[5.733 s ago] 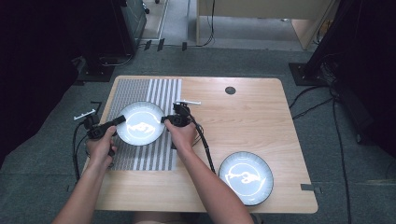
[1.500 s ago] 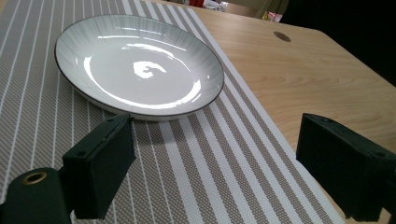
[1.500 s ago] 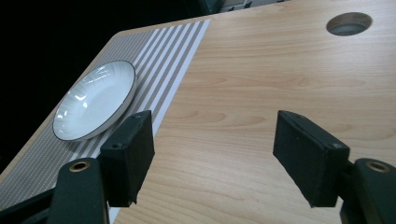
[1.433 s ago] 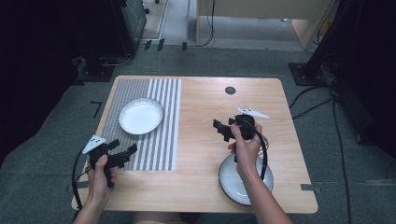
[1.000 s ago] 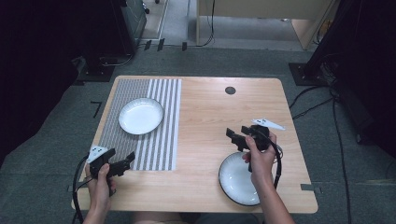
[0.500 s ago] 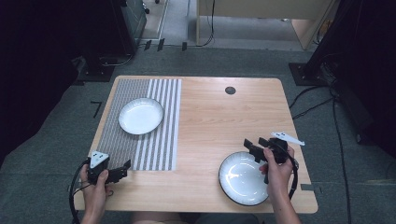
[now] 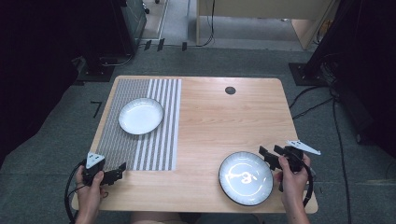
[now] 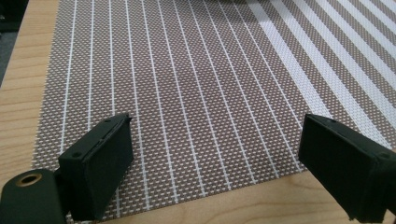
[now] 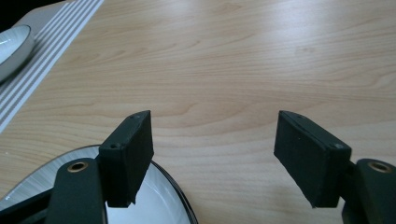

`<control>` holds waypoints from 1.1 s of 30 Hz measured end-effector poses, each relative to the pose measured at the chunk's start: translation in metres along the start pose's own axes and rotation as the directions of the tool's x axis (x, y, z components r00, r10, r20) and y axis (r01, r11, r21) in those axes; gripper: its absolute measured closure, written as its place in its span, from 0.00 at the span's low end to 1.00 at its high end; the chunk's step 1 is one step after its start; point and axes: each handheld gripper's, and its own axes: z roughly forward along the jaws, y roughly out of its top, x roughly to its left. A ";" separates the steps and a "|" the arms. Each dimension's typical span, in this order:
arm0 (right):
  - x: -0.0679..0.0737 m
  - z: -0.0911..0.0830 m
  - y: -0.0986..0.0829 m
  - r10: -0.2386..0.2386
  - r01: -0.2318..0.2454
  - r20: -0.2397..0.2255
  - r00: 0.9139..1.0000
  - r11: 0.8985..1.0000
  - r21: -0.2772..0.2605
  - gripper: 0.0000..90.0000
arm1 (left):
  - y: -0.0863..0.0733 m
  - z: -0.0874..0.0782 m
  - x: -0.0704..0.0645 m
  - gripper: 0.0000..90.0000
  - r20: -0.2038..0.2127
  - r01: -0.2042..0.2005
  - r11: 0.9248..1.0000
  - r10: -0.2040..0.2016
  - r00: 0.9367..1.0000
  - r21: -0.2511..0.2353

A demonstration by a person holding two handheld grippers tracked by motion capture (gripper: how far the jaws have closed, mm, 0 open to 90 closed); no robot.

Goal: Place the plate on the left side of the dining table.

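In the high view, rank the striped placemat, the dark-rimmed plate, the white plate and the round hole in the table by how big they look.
1. Striped placemat, largest.
2. Dark-rimmed plate, which looks slightly bigger than the white plate, though it lies nearer the camera, so that is unsure.
3. Round hole, smallest.

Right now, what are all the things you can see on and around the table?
Table: one, light wood, middle of the room.
Placemat: one, brown and white striped, table's left part.
White plate: one, on the placemat.
Dark-rimmed plate: one, white inside, table's near right, beside the right claw.
Round hole cover: one, black, table's far edge.
Cables: several, black, floor at right.
Left claw: black, open, over the placemat's near corner.
Right claw: black, open.
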 end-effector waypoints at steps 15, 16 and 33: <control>-0.033 -0.021 -0.017 0.011 -0.012 0.096 0.995 1.000 0.007 0.32 | 0.001 0.002 -0.006 0.11 -0.042 -0.047 0.999 0.049 0.998 0.027; -0.035 -0.022 -0.018 0.003 -0.004 0.101 0.995 1.000 0.008 0.32 | 0.001 0.002 -0.006 0.11 -0.042 -0.048 0.998 0.049 0.998 0.028; -0.062 -0.032 -0.040 -0.029 0.019 0.114 0.993 0.996 0.090 0.24 | 0.001 0.002 -0.005 0.11 -0.036 -0.041 0.999 0.042 0.998 0.025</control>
